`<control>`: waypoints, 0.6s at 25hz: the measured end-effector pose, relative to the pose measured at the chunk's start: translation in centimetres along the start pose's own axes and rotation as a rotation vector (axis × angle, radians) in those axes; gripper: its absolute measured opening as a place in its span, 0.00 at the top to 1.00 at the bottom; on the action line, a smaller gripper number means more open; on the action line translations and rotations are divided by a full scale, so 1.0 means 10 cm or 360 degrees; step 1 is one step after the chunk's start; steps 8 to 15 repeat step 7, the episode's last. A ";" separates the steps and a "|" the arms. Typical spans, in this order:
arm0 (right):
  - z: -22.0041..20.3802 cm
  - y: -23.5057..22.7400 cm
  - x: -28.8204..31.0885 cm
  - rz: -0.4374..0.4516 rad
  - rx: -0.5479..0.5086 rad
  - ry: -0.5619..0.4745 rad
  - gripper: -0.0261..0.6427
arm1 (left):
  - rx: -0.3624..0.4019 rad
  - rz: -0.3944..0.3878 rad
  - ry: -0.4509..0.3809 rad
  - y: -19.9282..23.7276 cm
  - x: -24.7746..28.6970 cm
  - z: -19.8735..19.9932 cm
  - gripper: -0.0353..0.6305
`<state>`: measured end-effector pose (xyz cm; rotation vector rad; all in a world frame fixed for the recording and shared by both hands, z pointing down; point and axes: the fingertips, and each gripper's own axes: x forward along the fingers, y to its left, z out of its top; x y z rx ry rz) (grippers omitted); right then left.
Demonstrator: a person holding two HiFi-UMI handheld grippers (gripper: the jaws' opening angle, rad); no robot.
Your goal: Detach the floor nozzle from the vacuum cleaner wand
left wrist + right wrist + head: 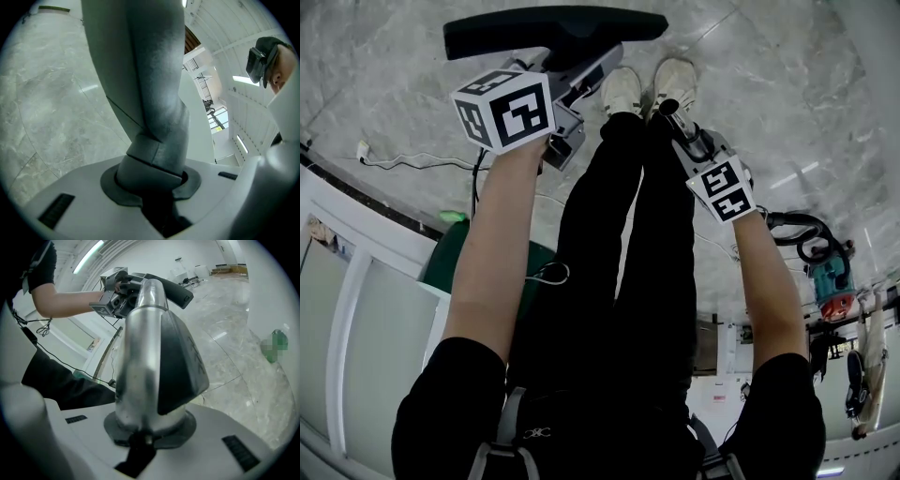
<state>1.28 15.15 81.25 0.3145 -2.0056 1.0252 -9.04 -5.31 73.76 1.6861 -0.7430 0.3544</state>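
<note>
Head view: black floor nozzle [553,33] sits over the marble floor [787,84] just beyond the person's shoes [623,91]. The left gripper [581,82] is clamped on its grey neck [159,93]. The right gripper [680,122] is clamped on the silver wand [140,362].

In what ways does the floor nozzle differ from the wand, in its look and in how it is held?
The floor nozzle is a wide black bar; the wand is a shiny silver tube with a black panel. The left gripper is shut on the nozzle's grey neck; the right gripper is shut on the wand. Both appear joined in one line.
</note>
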 end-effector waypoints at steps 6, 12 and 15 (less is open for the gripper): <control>0.01 0.00 0.01 -0.0026 -0.0017 -0.0005 0.87 | -0.0068 -0.0023 -0.0014 -0.01 0.06 -0.08 0.79; 0.02 0.01 0.02 -0.0024 -0.0018 -0.0007 0.87 | -0.0073 -0.0031 -0.0016 -0.03 0.07 -0.08 0.79; 0.02 0.01 0.02 -0.0024 -0.0018 -0.0007 0.87 | -0.0073 -0.0031 -0.0016 -0.03 0.07 -0.08 0.79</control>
